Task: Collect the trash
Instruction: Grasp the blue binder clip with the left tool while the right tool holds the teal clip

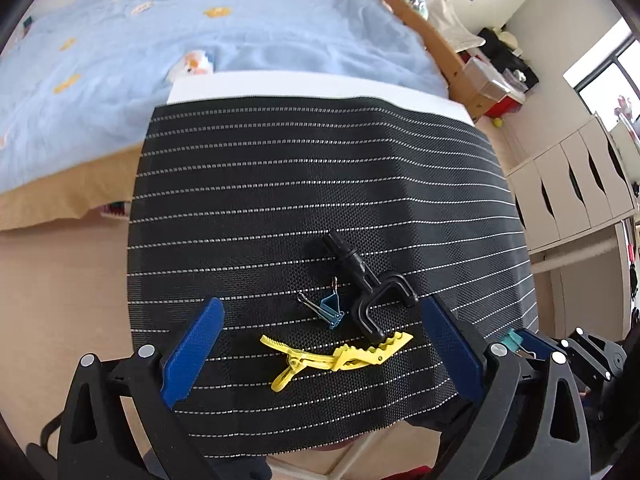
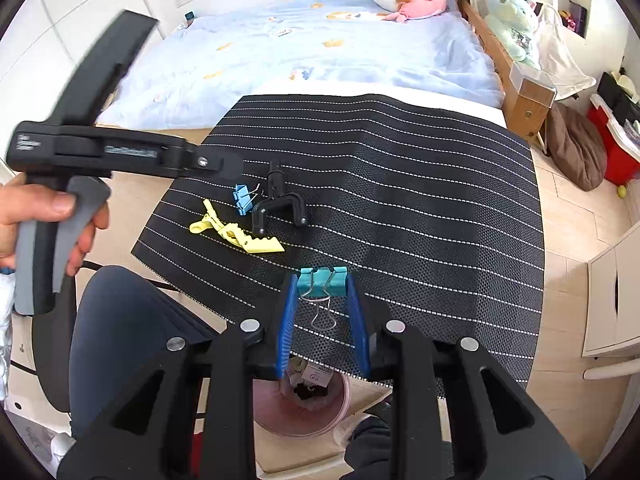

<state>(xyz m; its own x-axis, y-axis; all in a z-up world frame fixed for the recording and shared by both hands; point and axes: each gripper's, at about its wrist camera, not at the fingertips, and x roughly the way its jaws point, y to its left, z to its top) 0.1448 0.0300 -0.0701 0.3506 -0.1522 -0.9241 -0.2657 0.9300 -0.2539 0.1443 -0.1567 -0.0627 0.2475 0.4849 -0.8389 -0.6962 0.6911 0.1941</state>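
Observation:
A yellow hair clip (image 1: 336, 356), a small blue binder clip (image 1: 330, 309) and a black plastic fitting (image 1: 368, 284) lie close together on the black striped mat (image 1: 320, 184). My left gripper (image 1: 322, 306) hangs open just above them, with its blue pads (image 1: 196, 352) wide apart on either side. In the right wrist view my right gripper (image 2: 322, 285) is shut on a teal binder clip (image 2: 340, 276), held over the mat's near edge. The same three items lie further left, the yellow hair clip (image 2: 236, 234) nearest. A hand (image 2: 48, 208) grips the left gripper's handle.
A pink bin (image 2: 264, 420) with scraps inside stands on the floor below the right gripper. A person's knee in dark trousers (image 2: 120, 340) is beside it. A bed with a blue cover (image 1: 240, 32) lies behind the mat. White drawers (image 1: 572, 188) stand at the right.

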